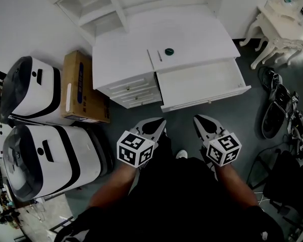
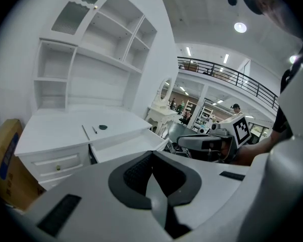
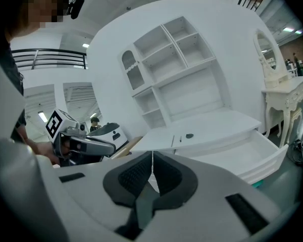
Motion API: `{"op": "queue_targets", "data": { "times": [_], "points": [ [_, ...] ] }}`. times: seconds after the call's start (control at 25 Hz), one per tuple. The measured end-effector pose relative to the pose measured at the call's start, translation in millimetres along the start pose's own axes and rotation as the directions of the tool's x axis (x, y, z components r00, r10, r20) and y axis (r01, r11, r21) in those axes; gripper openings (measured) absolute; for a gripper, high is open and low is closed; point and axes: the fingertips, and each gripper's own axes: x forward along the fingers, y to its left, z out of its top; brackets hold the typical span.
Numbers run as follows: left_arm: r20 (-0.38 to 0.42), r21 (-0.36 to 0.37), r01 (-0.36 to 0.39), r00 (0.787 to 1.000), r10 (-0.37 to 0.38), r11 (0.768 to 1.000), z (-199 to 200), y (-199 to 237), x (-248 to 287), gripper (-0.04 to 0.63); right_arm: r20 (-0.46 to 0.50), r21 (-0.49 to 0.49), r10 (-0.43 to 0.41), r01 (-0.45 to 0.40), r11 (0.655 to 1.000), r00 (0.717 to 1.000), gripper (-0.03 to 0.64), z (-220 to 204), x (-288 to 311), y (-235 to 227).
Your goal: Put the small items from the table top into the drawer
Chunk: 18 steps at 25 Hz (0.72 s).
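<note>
A small dark round item (image 1: pixel 168 51) and a thin dark stick (image 1: pixel 160 56) lie on the white desk top (image 1: pixel 192 34), just behind the pulled-out drawer (image 1: pixel 202 82), which holds nothing visible. Both also show far off in the gripper views: the round item (image 2: pixel 103 127) (image 3: pixel 190 135) and the stick (image 2: pixel 95 130) (image 3: pixel 180 138). My left gripper (image 1: pixel 160 123) and right gripper (image 1: pixel 197 120) hang low in front of the desk, well short of the drawer. Both are shut with nothing between their jaws.
A second, narrower drawer unit (image 1: pixel 129 89) sits left of the open drawer. A cardboard box (image 1: pixel 81 87) and two white-and-black machines (image 1: pixel 33 89) stand on the floor to the left. A white ornate table (image 1: pixel 280 26) and cables (image 1: pixel 280 110) are at the right.
</note>
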Motion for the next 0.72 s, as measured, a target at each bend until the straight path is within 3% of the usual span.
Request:
{"op": "queue_targets", "data": {
  "times": [0.72],
  "points": [
    [-0.045,-0.036,0.022,0.999,-0.023,0.999,29.0,74.5,39.9,0.003,-0.065,0.046,-0.045,0.048,0.998,0.997,0.028,17.3,72.3,-39.1]
  ]
}}
